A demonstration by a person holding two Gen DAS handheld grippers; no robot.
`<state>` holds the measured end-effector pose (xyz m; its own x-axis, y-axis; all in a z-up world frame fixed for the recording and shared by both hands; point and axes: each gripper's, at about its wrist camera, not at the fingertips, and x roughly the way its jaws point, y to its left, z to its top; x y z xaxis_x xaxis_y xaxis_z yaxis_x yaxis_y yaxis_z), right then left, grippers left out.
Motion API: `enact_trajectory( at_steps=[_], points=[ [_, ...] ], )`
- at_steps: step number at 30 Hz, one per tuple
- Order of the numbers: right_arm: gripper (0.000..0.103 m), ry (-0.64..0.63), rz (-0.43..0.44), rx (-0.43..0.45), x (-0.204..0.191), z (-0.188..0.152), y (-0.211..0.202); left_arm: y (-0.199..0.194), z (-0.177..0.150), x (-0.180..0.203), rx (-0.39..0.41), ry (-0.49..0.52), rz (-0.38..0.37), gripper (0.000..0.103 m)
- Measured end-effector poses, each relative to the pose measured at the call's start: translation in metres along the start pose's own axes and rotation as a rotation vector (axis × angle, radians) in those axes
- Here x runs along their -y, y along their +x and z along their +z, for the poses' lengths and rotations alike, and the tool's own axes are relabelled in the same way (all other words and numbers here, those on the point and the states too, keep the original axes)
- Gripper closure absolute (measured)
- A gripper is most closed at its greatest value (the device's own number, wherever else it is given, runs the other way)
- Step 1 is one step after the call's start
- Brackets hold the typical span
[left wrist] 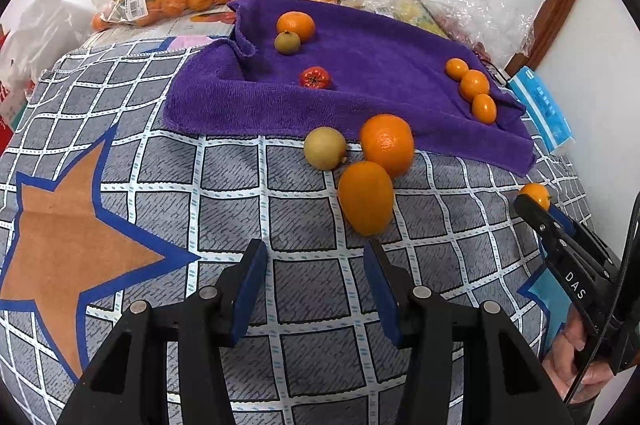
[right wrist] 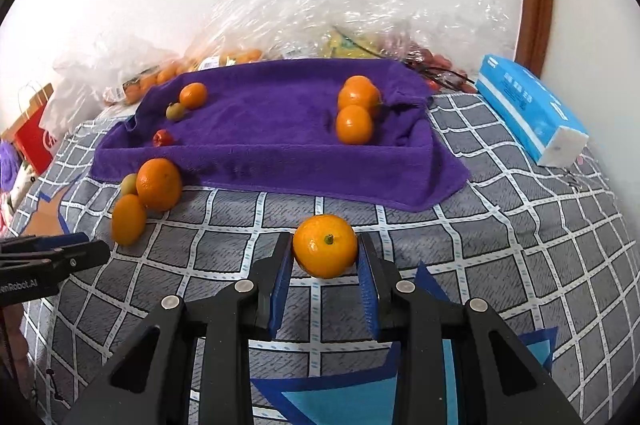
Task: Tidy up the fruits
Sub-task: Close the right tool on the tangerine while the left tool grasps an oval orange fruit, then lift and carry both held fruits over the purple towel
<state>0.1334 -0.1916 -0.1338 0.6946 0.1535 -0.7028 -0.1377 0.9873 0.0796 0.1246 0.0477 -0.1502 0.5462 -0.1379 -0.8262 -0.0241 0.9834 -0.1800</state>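
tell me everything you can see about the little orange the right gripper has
The small orange is a round, glossy mandarin with smooth, finely dimpled peel and a green stem nub facing the camera. The right gripper is shut on it, blue pads pressing both sides. It hangs above the checked cloth, in front of the purple towel.

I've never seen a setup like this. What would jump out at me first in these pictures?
Probably the small orange pinched between the black right gripper above the checked cloth. Behind it lies a bright purple towel, with three small oranges grouped at its right side and a tiny red fruit further left. The left gripper is empty, its blue-padded jaws apart, near two large oranges just off the towel's front edge.
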Motion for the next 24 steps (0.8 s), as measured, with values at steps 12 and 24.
enact_trajectory(
  at_steps=[12, 24],
  points=[
    [0.072, 0.035, 0.031, 0.022, 0.006, -0.002, -0.006, 0.005, 0.018, 0.029, 0.026, 0.035, -0.006, 0.056],
    [0.072, 0.045, 0.056, 0.032, 0.008, -0.002, -0.008, 0.026, 0.022, 0.036, 0.021, 0.023, 0.047, 0.072]
  ],
)
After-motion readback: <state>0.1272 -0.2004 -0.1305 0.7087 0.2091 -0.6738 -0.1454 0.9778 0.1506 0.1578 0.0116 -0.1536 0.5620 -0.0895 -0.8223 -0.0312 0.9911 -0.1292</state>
